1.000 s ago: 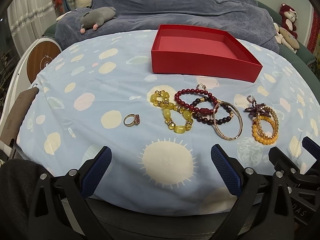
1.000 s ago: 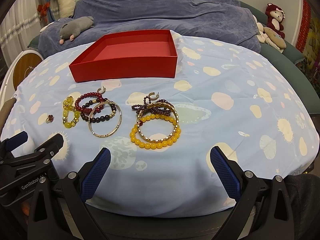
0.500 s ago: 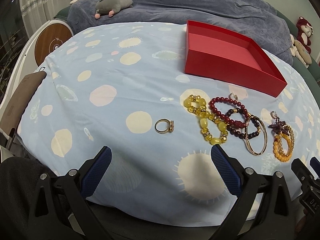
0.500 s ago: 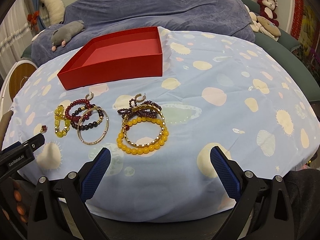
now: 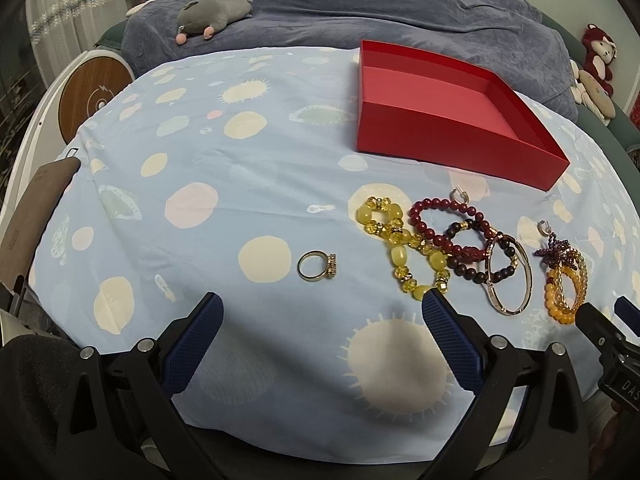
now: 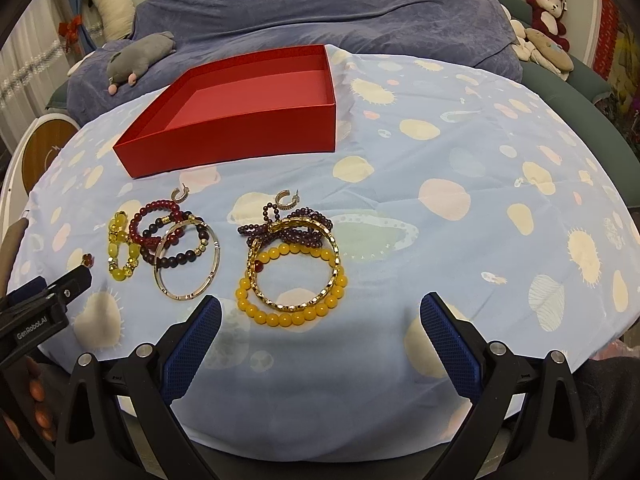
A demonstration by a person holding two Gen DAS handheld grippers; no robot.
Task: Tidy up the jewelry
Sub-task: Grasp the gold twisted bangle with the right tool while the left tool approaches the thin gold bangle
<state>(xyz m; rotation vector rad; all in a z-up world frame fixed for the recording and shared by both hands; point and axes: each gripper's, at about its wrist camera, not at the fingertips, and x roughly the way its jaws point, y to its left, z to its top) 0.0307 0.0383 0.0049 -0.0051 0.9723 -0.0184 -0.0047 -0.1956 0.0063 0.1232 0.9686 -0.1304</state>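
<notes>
An empty red box (image 5: 452,128) (image 6: 240,120) sits at the back of a table covered in blue spotted cloth. In front of it lie a gold ring (image 5: 317,265), a yellow bead bracelet (image 5: 404,248) (image 6: 120,248), dark red and brown bead bracelets (image 5: 452,232) (image 6: 168,232), a thin gold bangle (image 5: 510,276) (image 6: 188,264), and a pile of orange beads, a gold bangle and purple beads (image 6: 296,268) (image 5: 564,280). My left gripper (image 5: 320,336) is open, just short of the ring. My right gripper (image 6: 320,332) is open, just short of the orange bead pile.
A blue-grey blanket (image 5: 360,8) with a grey plush toy (image 5: 216,12) lies behind the table. More plush toys (image 6: 544,20) sit at the far right. A round wooden-faced device (image 5: 92,96) stands at the left. Bare cloth stretches to the right (image 6: 480,200).
My left gripper has swung left and closer, bringing the ring between its fingers' line. My right gripper has moved in closer to the orange bead pile. Both stay open.
</notes>
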